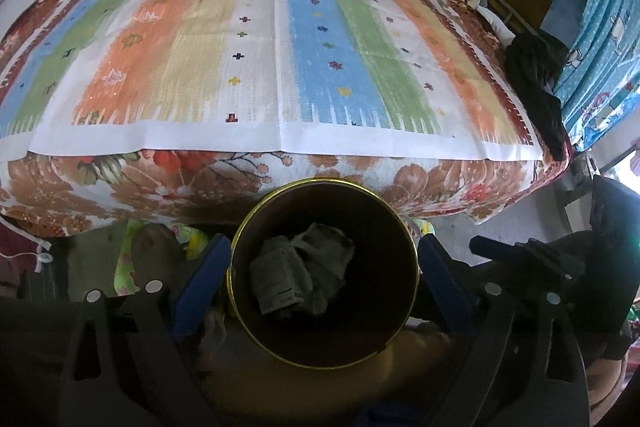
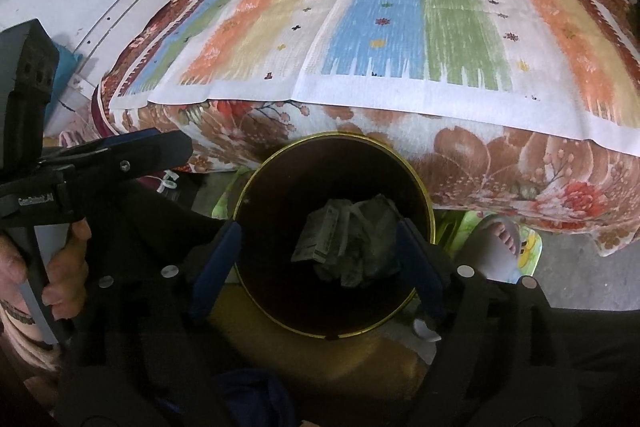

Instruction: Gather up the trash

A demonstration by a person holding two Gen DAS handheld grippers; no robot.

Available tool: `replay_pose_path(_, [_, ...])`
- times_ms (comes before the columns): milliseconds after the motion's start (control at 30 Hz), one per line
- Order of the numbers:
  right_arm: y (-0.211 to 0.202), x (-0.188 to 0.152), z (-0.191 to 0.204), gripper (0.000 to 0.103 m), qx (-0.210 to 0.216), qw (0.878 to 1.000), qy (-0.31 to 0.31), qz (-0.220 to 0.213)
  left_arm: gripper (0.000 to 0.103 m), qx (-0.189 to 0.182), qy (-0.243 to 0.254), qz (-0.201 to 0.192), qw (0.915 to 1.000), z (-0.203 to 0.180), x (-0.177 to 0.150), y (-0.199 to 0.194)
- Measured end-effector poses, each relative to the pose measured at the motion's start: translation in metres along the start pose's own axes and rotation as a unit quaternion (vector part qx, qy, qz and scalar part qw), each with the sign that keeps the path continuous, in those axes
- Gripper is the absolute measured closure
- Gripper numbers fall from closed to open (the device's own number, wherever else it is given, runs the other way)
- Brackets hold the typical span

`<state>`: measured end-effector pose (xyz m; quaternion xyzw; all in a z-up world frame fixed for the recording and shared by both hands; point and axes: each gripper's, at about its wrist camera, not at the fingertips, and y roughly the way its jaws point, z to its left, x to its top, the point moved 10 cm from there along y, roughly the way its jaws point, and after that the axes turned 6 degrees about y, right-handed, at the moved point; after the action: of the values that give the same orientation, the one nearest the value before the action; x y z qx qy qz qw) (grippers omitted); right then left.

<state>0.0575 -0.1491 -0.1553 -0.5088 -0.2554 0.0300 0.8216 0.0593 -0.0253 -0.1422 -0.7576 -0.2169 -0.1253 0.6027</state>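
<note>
Nearest the left wrist camera, the left gripper (image 1: 324, 279) stands spread about as wide as it goes, its blue fingers (image 1: 202, 283) at nine and three o'clock on either side of the bin's (image 1: 248, 227) gold rim; whether the pads actually press the wall cannot be told, and nothing else sits between them. In the right wrist view the right gripper (image 2: 320, 263) is wide open too and holds nothing, its left finger outside the rim at nine o'clock and its right finger over the mouth at three o'clock. Down inside the dark bin lies the trash (image 2: 346, 241), crumpled paper and a small flattened carton, loose on the bottom and well clear of both pairs of fingers. A hand (image 2: 66, 267) grips the other tool's handle at nine o'clock, and a bare foot (image 2: 502, 239) shows at four o'clock. Beyond the bin, toward twelve o'clock, the bed (image 1: 180, 179) with its striped mat (image 1: 280, 39) shows no litter. By that, collecting looks nearly or wholly done; only scraps out of view could remain.
</note>
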Motion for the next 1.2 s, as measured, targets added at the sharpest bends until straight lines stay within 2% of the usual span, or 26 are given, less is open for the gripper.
replay_pose_path(200, [-0.009, -0.001, 0.000, 0.020, 0.004, 1.000, -0.011, -0.006, 0.006, 0.013, 0.007, 0.006, 0.9999, 0.011, -0.010, -0.001])
replay_pose_path(400, [-0.011, -0.005, 0.000, 0.009, 0.017, 1.000, -0.005, 0.004, 0.006, -0.005, 0.013, 0.017, 0.9998, 0.017, -0.019, -0.004])
replay_pose_path(467, [-0.012, -0.007, 0.004, 0.009, 0.043, 0.999, 0.000, 0.012, 0.006, -0.006, 0.006, 0.024, 0.9997, 0.021, -0.021, -0.003])
replay_pose_path(667, [-0.012, -0.007, -0.002, 0.009, 0.028, 1.000, 0.009, 0.008, 0.006, -0.004, -0.002, 0.023, 0.9997, 0.023, -0.022, -0.005])
replay_pose_path(1200, [-0.008, -0.009, 0.000, 0.009, 0.037, 0.999, 0.013, 0.017, 0.006, 0.009, 0.014, 0.020, 0.9997, 0.018, -0.026, -0.003])
